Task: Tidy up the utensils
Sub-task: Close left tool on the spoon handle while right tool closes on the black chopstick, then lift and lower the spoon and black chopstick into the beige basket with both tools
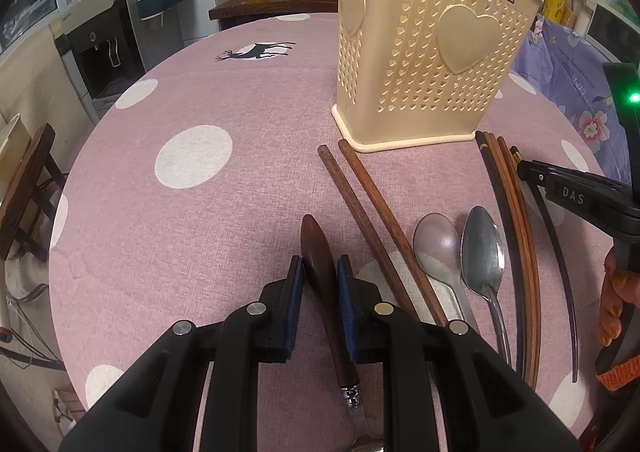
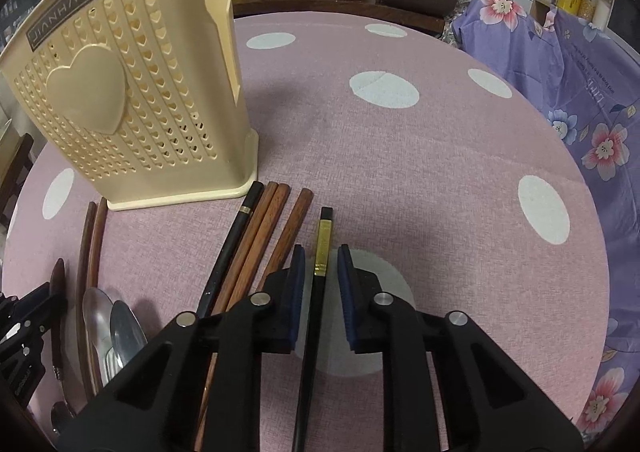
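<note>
Only the left wrist view shows the left gripper (image 1: pixel 320 268), its fingers closed against the wooden handle of a dark-handled utensil (image 1: pixel 322 272) lying on the pink dotted counter (image 1: pixel 192 212); the metal end of it runs under the gripper, out of sight. That view also shows a deer print on the cloth, a water dispenser at the far left, and a hand (image 1: pixel 614 300) holding the right gripper at the right edge. Only the right wrist view shows the right gripper (image 2: pixel 320 268) from behind, where a black chopstick with a gold band (image 2: pixel 321 252) lies between its fingers; the log has them nearly shut, though in the picture narrow gaps remain beside the stick, so pad contact is unclear. The cream utensil holder (image 1: pixel 432 64) stands upright in both views, just behind the chopstick tips. Counted: two metal spoons (image 1: pixel 460 252), side by side; two brown chopsticks (image 1: pixel 372 228) left of them; right of them one black and three brown chopsticks (image 2: pixel 256 244), besides the banded one.
</note>
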`<move>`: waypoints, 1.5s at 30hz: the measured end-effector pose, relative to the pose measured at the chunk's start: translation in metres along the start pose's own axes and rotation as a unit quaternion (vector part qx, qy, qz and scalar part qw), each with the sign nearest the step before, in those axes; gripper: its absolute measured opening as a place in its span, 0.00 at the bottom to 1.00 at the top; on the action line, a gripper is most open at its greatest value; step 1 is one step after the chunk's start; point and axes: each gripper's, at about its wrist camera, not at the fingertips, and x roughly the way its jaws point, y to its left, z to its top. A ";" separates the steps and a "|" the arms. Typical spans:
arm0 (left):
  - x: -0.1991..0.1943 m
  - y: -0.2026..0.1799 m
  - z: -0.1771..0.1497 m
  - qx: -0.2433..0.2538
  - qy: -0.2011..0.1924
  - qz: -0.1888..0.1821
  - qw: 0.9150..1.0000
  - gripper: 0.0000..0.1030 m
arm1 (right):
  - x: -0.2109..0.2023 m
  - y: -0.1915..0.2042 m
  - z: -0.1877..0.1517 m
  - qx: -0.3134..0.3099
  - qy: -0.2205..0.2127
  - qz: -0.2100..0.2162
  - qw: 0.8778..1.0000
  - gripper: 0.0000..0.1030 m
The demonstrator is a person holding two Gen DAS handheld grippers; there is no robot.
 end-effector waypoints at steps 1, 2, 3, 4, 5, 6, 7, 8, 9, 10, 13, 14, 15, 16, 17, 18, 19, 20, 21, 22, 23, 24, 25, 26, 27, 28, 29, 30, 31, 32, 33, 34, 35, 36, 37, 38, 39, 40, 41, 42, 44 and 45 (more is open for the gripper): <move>0.000 -0.001 0.000 0.001 -0.002 0.000 1.000 0.18 | 0.000 0.001 0.000 0.000 -0.002 -0.001 1.000 0.10; 0.001 -0.001 0.000 0.001 -0.004 -0.001 1.000 0.18 | 0.000 0.001 -0.001 0.000 -0.005 -0.001 1.000 0.09; 0.001 -0.001 0.000 0.001 -0.005 -0.002 1.000 0.18 | 0.000 0.001 -0.001 0.001 -0.007 -0.002 1.000 0.08; 0.001 -0.001 0.000 0.000 -0.006 -0.003 1.000 0.17 | 0.000 0.001 -0.002 0.002 -0.009 -0.001 1.000 0.08; 0.001 -0.001 0.000 -0.001 -0.006 -0.004 1.000 0.17 | 0.000 0.000 -0.001 0.003 -0.010 0.001 1.000 0.08; 0.001 0.000 0.001 -0.002 -0.007 -0.006 1.000 0.17 | 0.000 -0.002 -0.001 0.006 -0.011 0.005 1.000 0.08; 0.001 0.000 0.001 -0.004 -0.008 -0.008 1.000 0.17 | 0.000 -0.003 -0.001 0.008 -0.011 0.008 1.000 0.08; 0.001 0.001 0.001 -0.006 -0.008 -0.010 1.000 0.16 | 0.000 -0.004 -0.001 0.011 -0.012 0.012 1.000 0.08; 0.001 0.001 0.001 -0.007 -0.009 -0.012 1.000 0.16 | 0.000 -0.006 -0.001 0.015 -0.013 0.017 1.000 0.08; 0.001 0.002 0.002 -0.008 -0.010 -0.015 1.000 0.16 | 0.000 -0.008 -0.002 0.020 -0.014 0.021 0.999 0.08; 0.001 0.003 0.003 -0.011 -0.014 -0.022 1.000 0.16 | -0.002 -0.015 -0.002 0.036 -0.020 0.038 0.998 0.08; -0.001 0.004 0.003 -0.013 -0.018 -0.026 0.999 0.16 | -0.005 -0.016 -0.002 0.039 -0.024 0.043 0.998 0.08; -0.004 0.006 0.004 -0.015 -0.025 -0.028 0.999 0.16 | -0.010 -0.018 -0.001 0.042 -0.031 0.050 0.997 0.08; -0.008 0.007 0.005 -0.016 -0.031 -0.033 0.999 0.16 | -0.016 -0.020 -0.001 0.046 -0.038 0.057 0.997 0.08; -0.014 0.008 0.007 -0.018 -0.038 -0.040 0.998 0.16 | -0.022 -0.023 0.000 0.050 -0.045 0.064 0.996 0.08; -0.020 0.010 0.009 -0.020 -0.045 -0.045 0.998 0.16 | -0.030 -0.026 0.001 0.054 -0.054 0.073 0.994 0.08; -0.029 0.012 0.012 -0.021 -0.056 -0.052 0.997 0.16 | -0.040 -0.029 0.002 0.057 -0.063 0.083 0.993 0.08; -0.039 0.014 0.015 -0.022 -0.068 -0.057 0.996 0.16 | -0.049 -0.031 0.003 0.059 -0.072 0.090 0.992 0.08; -0.048 0.016 0.017 -0.023 -0.078 -0.060 0.995 0.16 | -0.059 -0.033 0.004 0.060 -0.083 0.097 0.990 0.08; -0.060 0.018 0.020 -0.022 -0.092 -0.066 0.993 0.16 | -0.073 -0.036 0.005 0.060 -0.097 0.105 0.988 0.08; -0.070 0.020 0.023 -0.022 -0.104 -0.071 0.992 0.16 | -0.084 -0.039 0.006 0.059 -0.108 0.111 0.986 0.08; -0.080 0.022 0.025 -0.021 -0.114 -0.073 0.991 0.16 | -0.096 -0.042 0.006 0.058 -0.120 0.116 0.984 0.08; -0.090 0.024 0.027 -0.018 -0.125 -0.074 0.989 0.16 | -0.107 -0.045 0.007 0.057 -0.131 0.121 0.982 0.08; -0.098 0.026 0.029 -0.015 -0.134 -0.075 0.988 0.16 | -0.122 -0.049 0.007 0.055 -0.145 0.127 0.980 0.08; -0.105 0.027 0.030 -0.013 -0.139 -0.077 0.987 0.16 | -0.132 -0.052 0.006 0.052 -0.154 0.132 0.978 0.08; -0.111 0.029 0.032 -0.010 -0.144 -0.080 0.986 0.16 | -0.144 -0.056 0.006 0.049 -0.165 0.135 0.976 0.08; -0.116 0.030 0.032 -0.008 -0.148 -0.082 0.986 0.16 | -0.153 -0.058 0.005 0.047 -0.172 0.136 0.974 0.08; -0.119 0.030 0.032 -0.006 -0.152 -0.083 0.985 0.16 | -0.161 -0.062 0.006 0.048 -0.178 0.138 0.973 0.08; -0.120 0.030 0.032 -0.004 -0.154 -0.083 0.985 0.16 | -0.165 -0.065 0.006 0.050 -0.180 0.140 0.972 0.08; -0.119 0.030 0.033 -0.002 -0.154 -0.082 0.985 0.16 | -0.168 -0.067 0.006 0.053 -0.179 0.143 0.972 0.08; -0.118 0.030 0.032 -0.002 -0.155 -0.079 0.985 0.16 | -0.169 -0.068 0.006 0.054 -0.178 0.145 0.972 0.08; -0.117 0.031 0.032 -0.003 -0.155 -0.078 0.985 0.16 | -0.170 -0.069 0.007 0.054 -0.177 0.143 0.972 0.08; -0.115 0.032 0.033 -0.005 -0.156 -0.076 0.985 0.16 | -0.171 -0.069 0.006 0.054 -0.178 0.141 0.972 0.08; -0.114 0.032 0.032 -0.006 -0.155 -0.076 0.985 0.16 | -0.173 -0.069 0.006 0.054 -0.178 0.141 0.972 0.08; -0.116 0.034 0.029 -0.008 -0.155 -0.078 0.985 0.16 | -0.174 -0.069 0.005 0.054 -0.179 0.142 0.972 0.08; -0.115 0.034 0.029 -0.009 -0.155 -0.080 0.985 0.16 | -0.175 -0.070 0.004 0.053 -0.180 0.141 0.972 0.08; -0.115 0.034 0.028 -0.009 -0.156 -0.081 0.984 0.16 | -0.178 -0.069 0.004 0.051 -0.182 0.140 0.972 0.08; -0.117 0.036 0.028 -0.008 -0.157 -0.082 0.984 0.16 | -0.180 -0.069 0.004 0.049 -0.185 0.139 0.972 0.08; -0.119 0.036 0.027 -0.008 -0.159 -0.083 0.984 0.16 | -0.182 -0.070 0.003 0.047 -0.187 0.139 0.971 0.08; -0.121 0.037 0.027 -0.007 -0.162 -0.083 0.983 0.16 | -0.184 -0.069 0.004 0.045 -0.189 0.139 0.971 0.08; -0.127 0.038 0.029 -0.005 -0.168 -0.084 0.982 0.16 | -0.191 -0.068 0.005 0.039 -0.195 0.138 0.970 0.08; -0.130 0.038 0.030 -0.004 -0.171 -0.086 0.982 0.16 | -0.194 -0.067 0.006 0.036 -0.199 0.137 0.970 0.08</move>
